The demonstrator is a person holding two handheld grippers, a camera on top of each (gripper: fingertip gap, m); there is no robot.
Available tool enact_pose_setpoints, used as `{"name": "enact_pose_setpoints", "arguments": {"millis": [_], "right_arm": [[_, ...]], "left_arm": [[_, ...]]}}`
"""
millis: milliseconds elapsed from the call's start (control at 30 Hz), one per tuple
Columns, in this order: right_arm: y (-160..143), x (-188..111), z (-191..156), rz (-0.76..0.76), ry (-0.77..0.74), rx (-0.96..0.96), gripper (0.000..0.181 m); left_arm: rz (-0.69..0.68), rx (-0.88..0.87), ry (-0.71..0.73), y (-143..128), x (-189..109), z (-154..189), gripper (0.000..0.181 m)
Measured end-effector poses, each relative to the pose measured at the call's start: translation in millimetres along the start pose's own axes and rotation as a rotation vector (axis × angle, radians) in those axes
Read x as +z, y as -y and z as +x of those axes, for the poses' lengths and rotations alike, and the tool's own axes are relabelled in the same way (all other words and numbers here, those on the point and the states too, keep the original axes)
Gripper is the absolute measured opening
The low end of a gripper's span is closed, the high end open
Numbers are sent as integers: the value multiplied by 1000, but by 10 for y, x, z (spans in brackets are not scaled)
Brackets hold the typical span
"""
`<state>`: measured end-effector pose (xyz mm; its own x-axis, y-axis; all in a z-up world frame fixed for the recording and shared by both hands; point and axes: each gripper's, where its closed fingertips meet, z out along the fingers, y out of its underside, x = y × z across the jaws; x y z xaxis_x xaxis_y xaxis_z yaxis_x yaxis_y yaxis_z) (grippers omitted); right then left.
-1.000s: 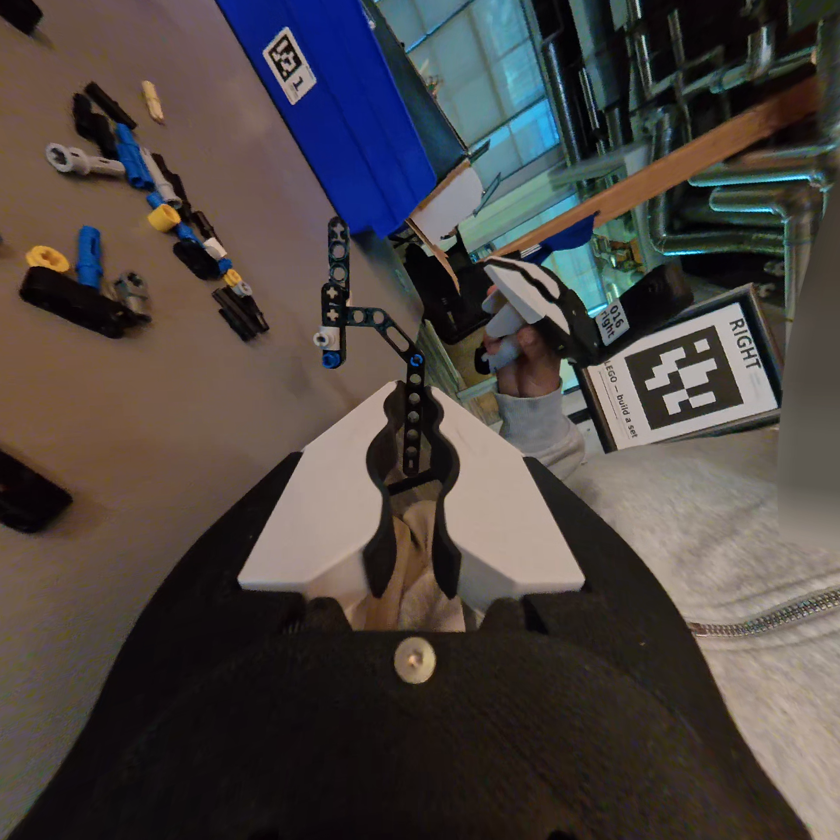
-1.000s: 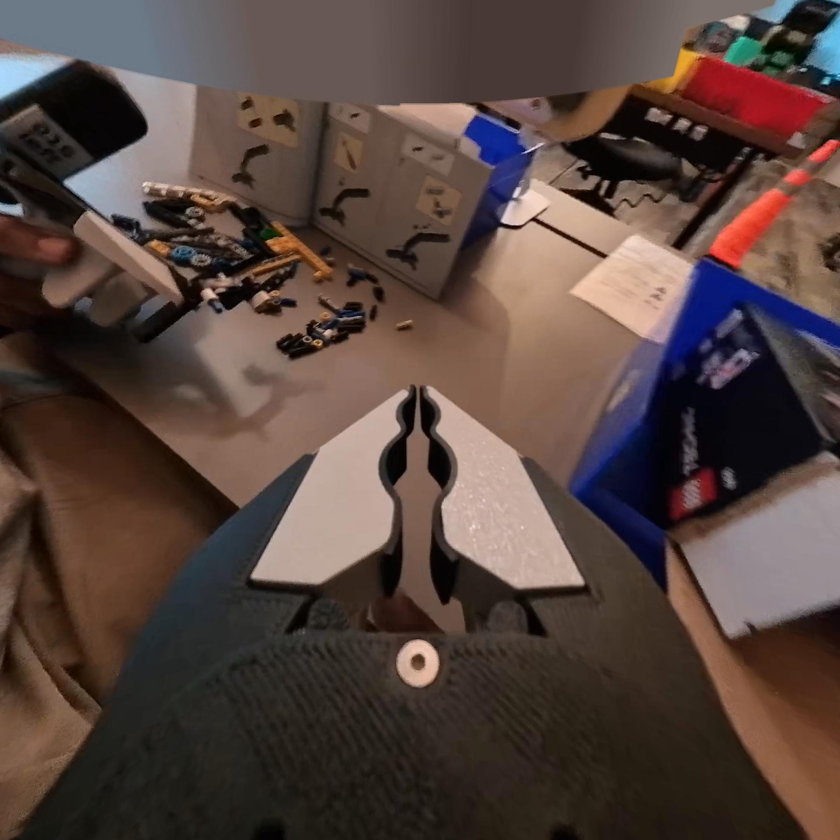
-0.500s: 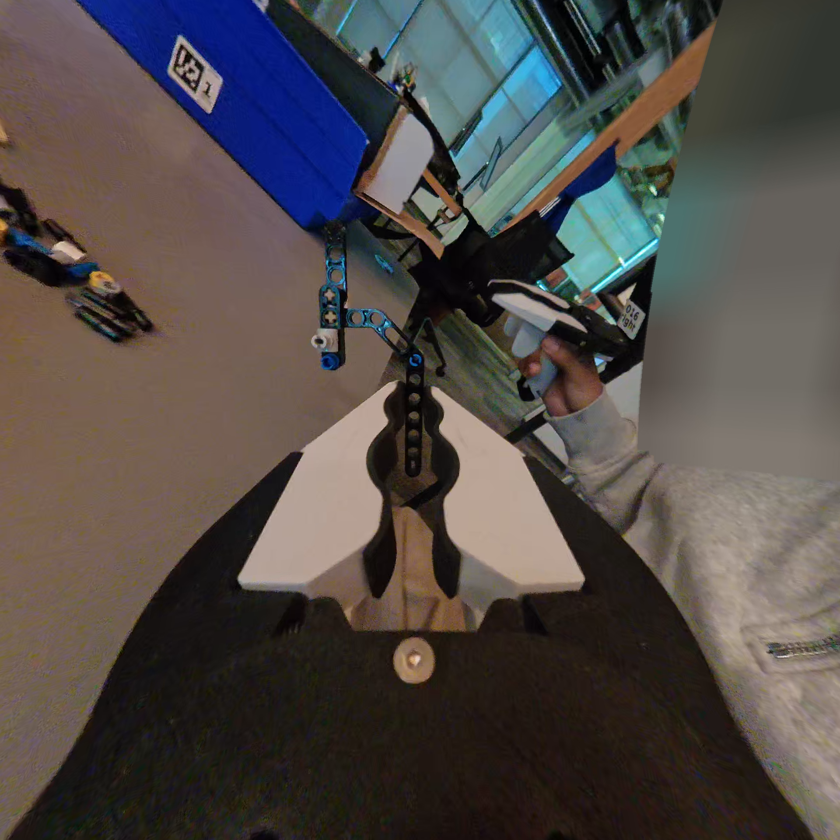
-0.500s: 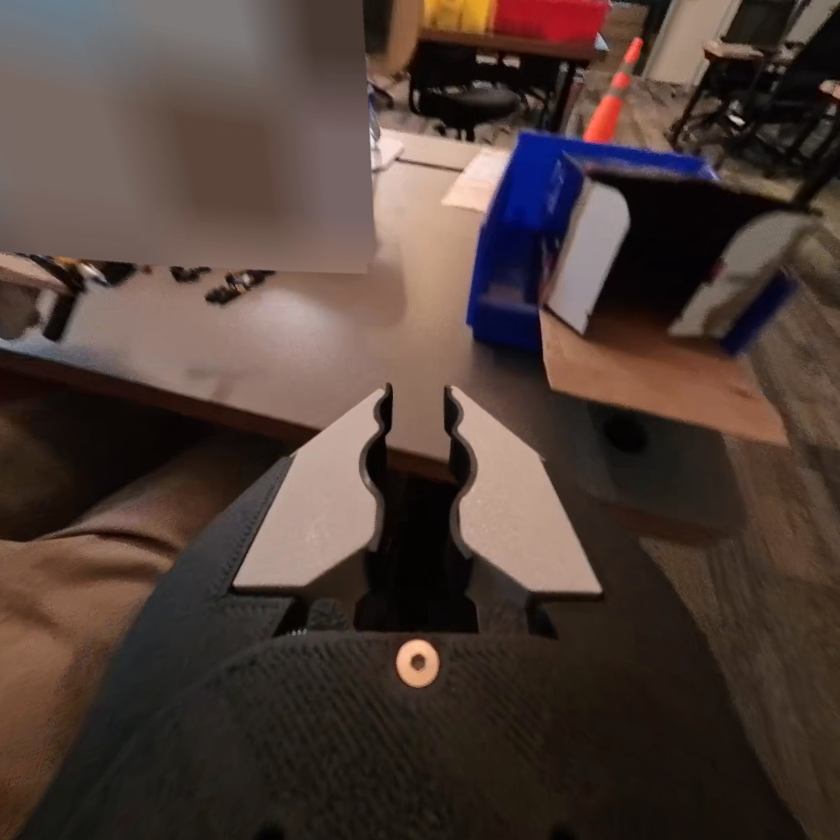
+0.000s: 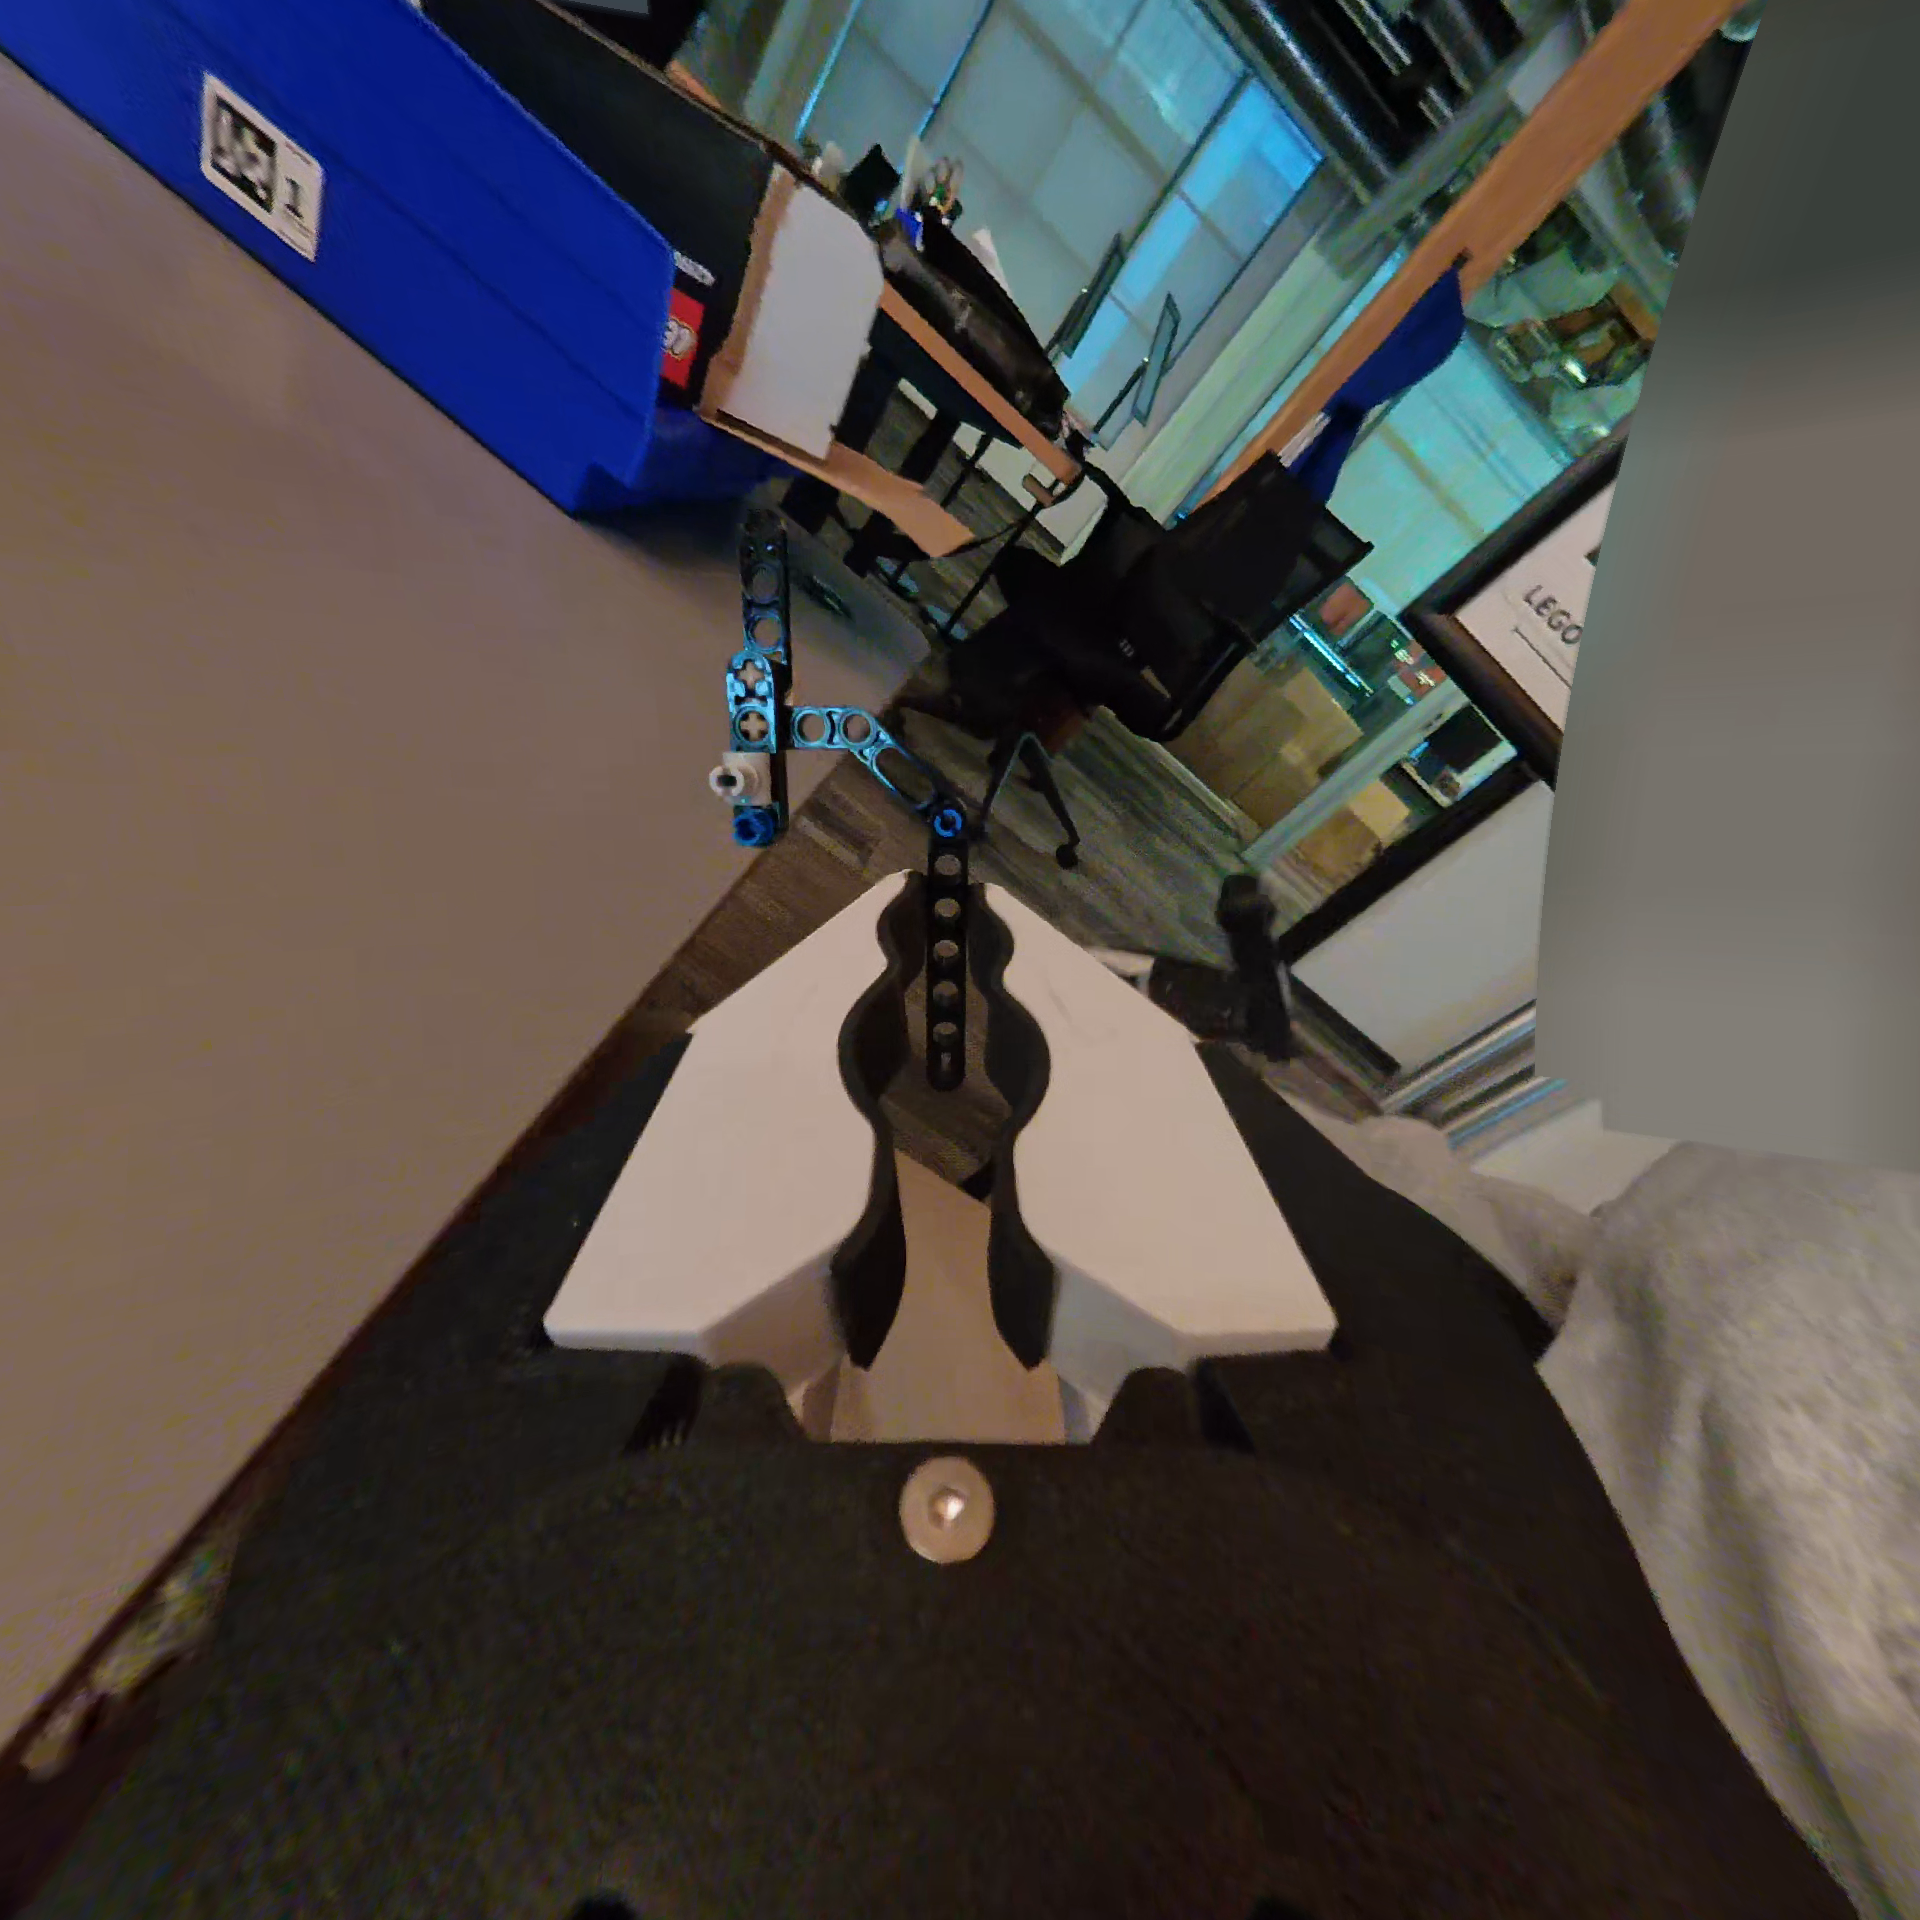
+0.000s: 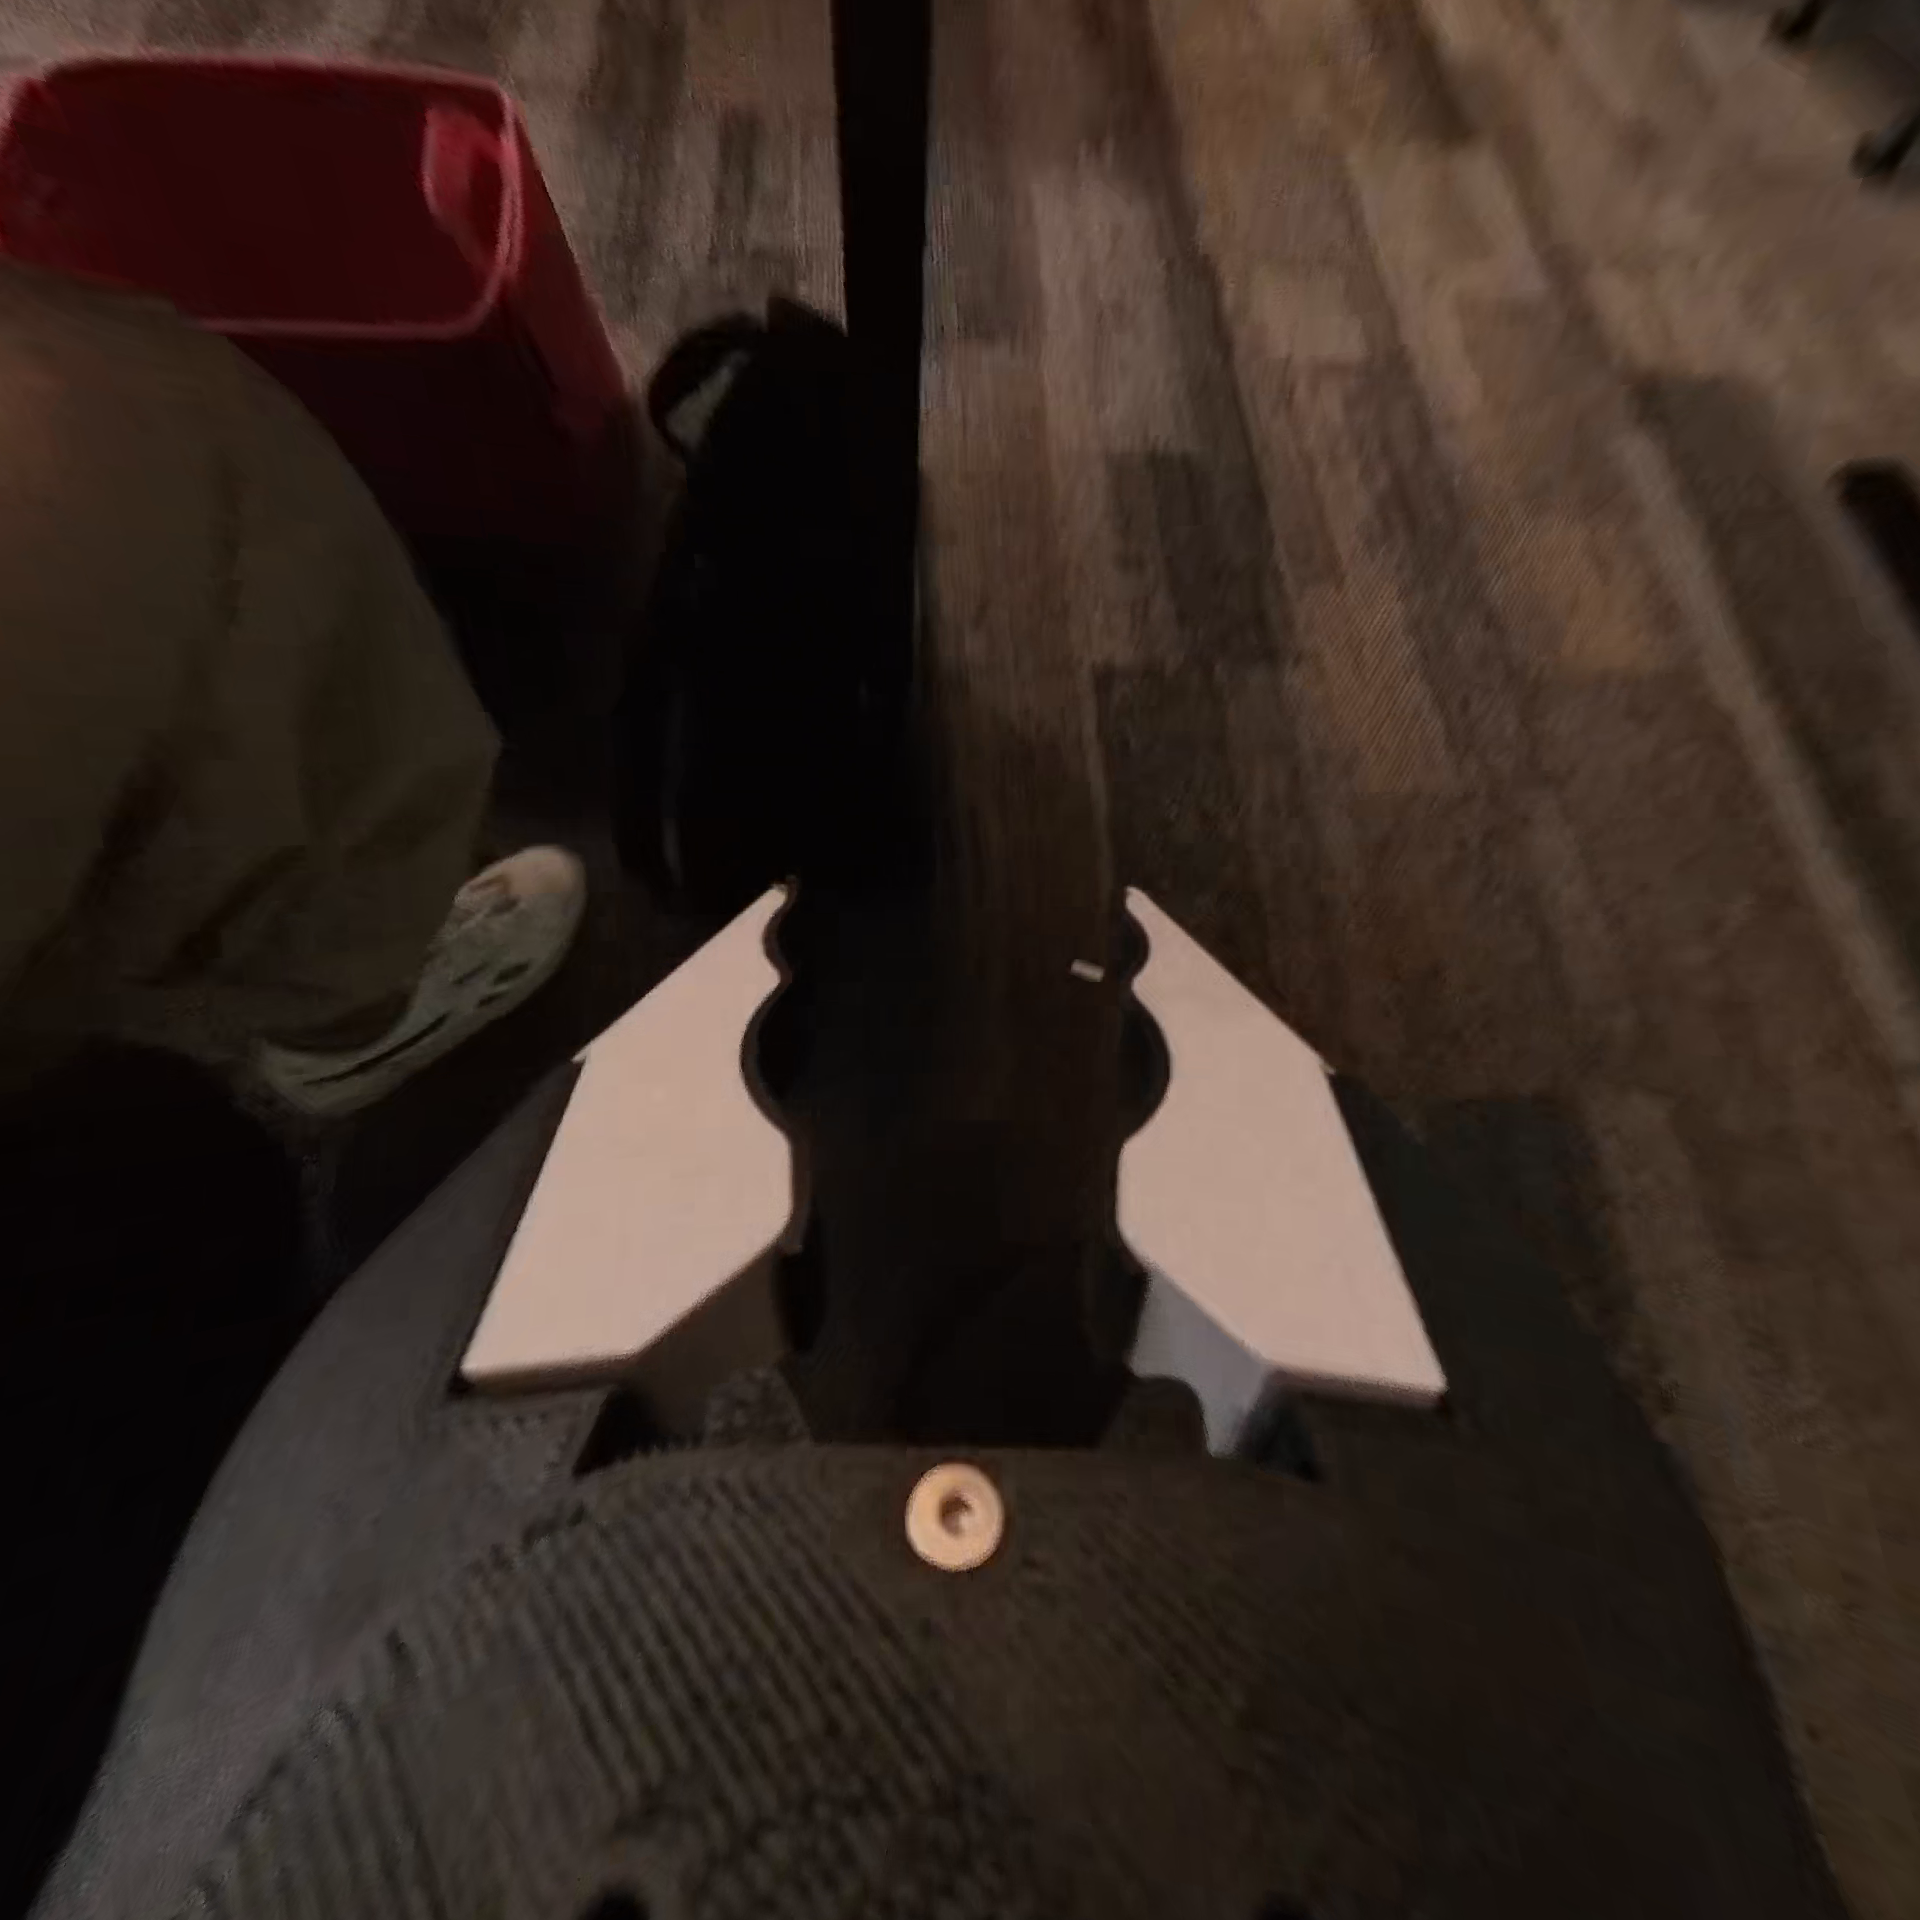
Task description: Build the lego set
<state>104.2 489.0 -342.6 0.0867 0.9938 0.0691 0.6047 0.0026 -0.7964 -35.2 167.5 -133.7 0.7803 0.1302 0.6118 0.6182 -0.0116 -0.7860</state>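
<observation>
My left gripper [image 5: 948, 885] is shut on the black holed beam [image 5: 945, 977] of a small lego assembly [image 5: 821, 727]. The assembly sticks out ahead of the fingertips. It has an angled black beam, an upright black beam, two blue pins and a small white connector [image 5: 732, 779]. I hold it in the air over the edge of the grey table [image 5: 312, 831]. My right gripper [image 6: 958, 899] is open and empty. It points down at the carpet floor [image 6: 1403, 520], below the table. No loose lego parts show in either view.
A blue box [image 5: 436, 239] lies on the table at the back, with an open cardboard flap beside it. A black office chair [image 5: 1153, 613] stands beyond. Below are a red bin [image 6: 312, 260], a black bag [image 6: 748, 540], a black pole [image 6: 883, 156] and a person's shoe [image 6: 499, 966]. Some 40 cm of space lies between my two pairs of fingers.
My left gripper has swung away from the loose parts, still holding the assembly. My right gripper has opened wide and dropped from table height to face the floor, leaving the left wrist view.
</observation>
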Motion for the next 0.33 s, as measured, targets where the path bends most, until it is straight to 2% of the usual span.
{"name": "enact_pose_setpoints", "arguments": {"millis": [67, 167, 233, 333], "right_arm": [[-455, 405, 150, -55, 32, 63, 53], [-1090, 1128, 363, -97, 83, 186, 58], [-1568, 1636, 572, -180, 59, 245, 59], [-2132, 2325, 890, -254, -9, 289, 57]], "left_arm": [[22, -4, 21, 101, 60, -118, 5], [55, -47, 27, 283, 159, -307, 5], [81, -109, 21, 424, 232, -447, 5], [140, -216, 0, 613, 322, -647, 5]]}}
